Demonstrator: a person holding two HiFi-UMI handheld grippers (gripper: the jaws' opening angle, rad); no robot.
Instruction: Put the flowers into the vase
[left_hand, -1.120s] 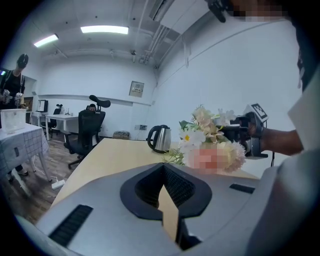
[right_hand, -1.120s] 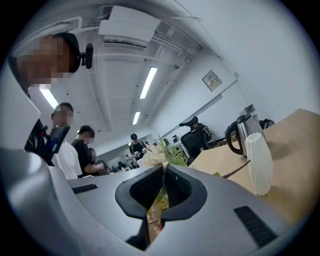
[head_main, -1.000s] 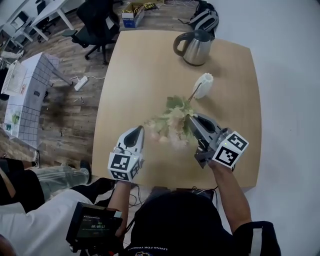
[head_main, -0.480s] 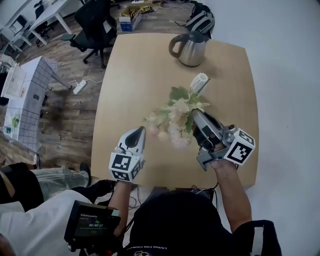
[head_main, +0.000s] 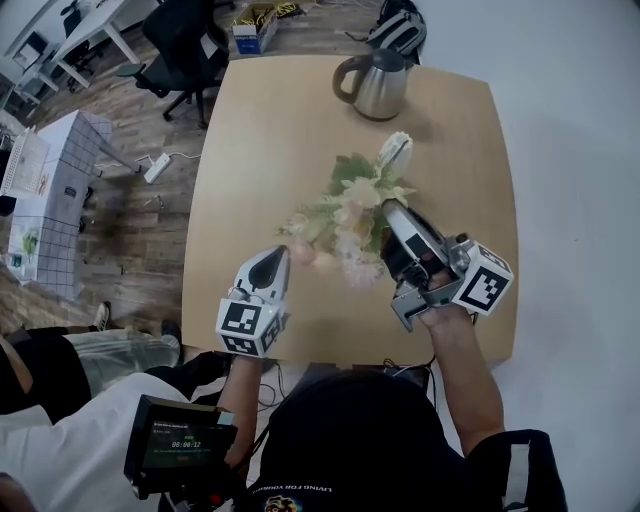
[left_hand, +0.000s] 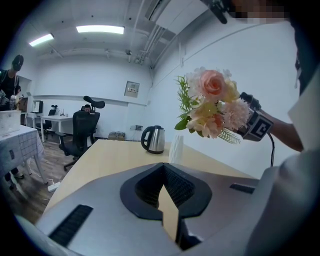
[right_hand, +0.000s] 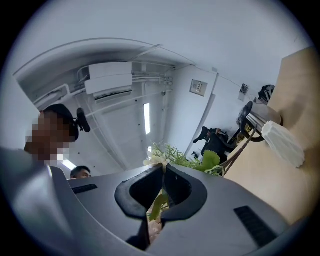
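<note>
Two grippers are over the table. The right gripper is clamped on the flowers, held up just on the near side of the vase. The left gripper has its jaws together, empty.

Pink-cream flowers aloft, tilted; white vase upright just behind them.

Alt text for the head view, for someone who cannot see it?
The right gripper holds a bunch of flowers over a wooden table, by a white vase. The left gripper is empty; a kettle stands at the table's far end.
</note>
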